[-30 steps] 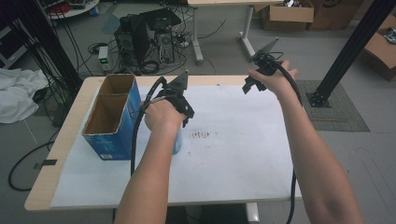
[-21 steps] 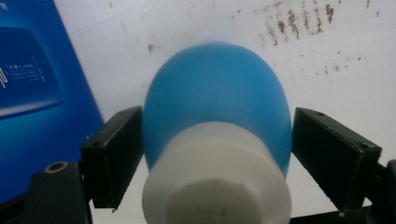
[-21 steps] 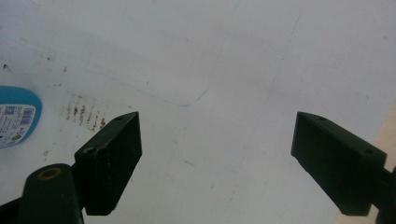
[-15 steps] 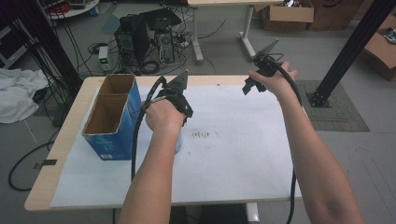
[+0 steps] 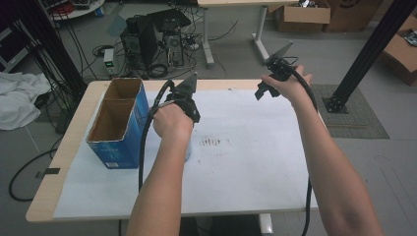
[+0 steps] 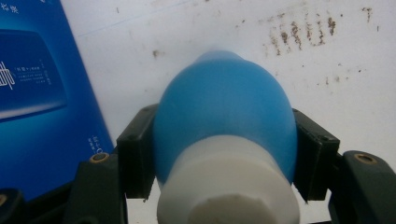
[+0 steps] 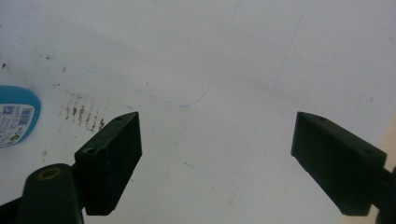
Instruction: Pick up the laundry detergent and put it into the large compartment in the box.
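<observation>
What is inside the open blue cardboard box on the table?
The blue cardboard box has two compartments, split by a divider. Their brown inner walls show nothing inside; the bottoms are hidden by the walls.

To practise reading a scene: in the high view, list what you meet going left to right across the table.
Blue box → left gripper → brown marks → right gripper.

a grey floor (image 5: 236, 54) runs behind the wooden surface (image 5: 74, 132), which wears a stained white sheet (image 5: 255, 162). computer towers (image 5: 152, 37) sit among tangled cables, cardboard boxes (image 5: 314, 14) beyond, a black frame post (image 5: 373, 49) right, white cloth (image 5: 19, 98) left.
</observation>
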Demonstrator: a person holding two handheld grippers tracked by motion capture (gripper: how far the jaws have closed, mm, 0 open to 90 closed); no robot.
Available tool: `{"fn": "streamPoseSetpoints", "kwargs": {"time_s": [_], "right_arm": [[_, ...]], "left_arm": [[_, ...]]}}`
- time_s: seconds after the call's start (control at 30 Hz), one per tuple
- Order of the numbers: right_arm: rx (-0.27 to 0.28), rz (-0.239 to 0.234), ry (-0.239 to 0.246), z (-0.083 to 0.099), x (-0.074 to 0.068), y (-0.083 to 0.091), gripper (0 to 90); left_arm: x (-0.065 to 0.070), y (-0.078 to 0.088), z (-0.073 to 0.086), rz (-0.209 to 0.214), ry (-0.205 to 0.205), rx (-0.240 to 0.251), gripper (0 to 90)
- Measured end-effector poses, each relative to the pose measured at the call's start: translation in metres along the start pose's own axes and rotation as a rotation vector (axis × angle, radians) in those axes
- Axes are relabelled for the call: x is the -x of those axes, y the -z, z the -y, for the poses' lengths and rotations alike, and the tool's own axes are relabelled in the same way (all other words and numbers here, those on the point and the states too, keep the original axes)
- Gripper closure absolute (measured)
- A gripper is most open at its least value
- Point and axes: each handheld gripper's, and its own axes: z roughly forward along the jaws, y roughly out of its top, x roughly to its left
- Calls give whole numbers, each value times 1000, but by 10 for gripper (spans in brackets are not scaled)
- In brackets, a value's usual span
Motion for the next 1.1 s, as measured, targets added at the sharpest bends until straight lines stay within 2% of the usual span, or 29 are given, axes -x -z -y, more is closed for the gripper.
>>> {"fn": "streamPoseSetpoints", "kwargs": {"time_s": [0.33, 0.43, 0.63, 0.83, 1.03, 1.07, 1.1], "right_arm": [[1, -4, -3, 2, 2, -1, 165], [2, -6, 0, 3, 4, -1, 165], [11, -9, 3, 4, 5, 2, 165], [8, -11, -6, 4, 6, 3, 165], [11, -12, -5, 4, 6, 4, 165], [11, -10, -3, 4, 5, 3, 165], [9, -10, -3, 4, 6, 3, 165]], "left_arm": [[-1, 0, 0, 5, 6, 2, 377], [0, 1, 0, 3, -7, -4, 379], [-3, 10, 0, 30, -17, -5, 380], [-9, 39, 3, 31, -39, 13, 380], [-20, 76, 7, 36, -53, 40, 380], [-20, 76, 7, 36, -53, 40, 380], [-25, 90, 9, 41, -47, 52, 381]]}}
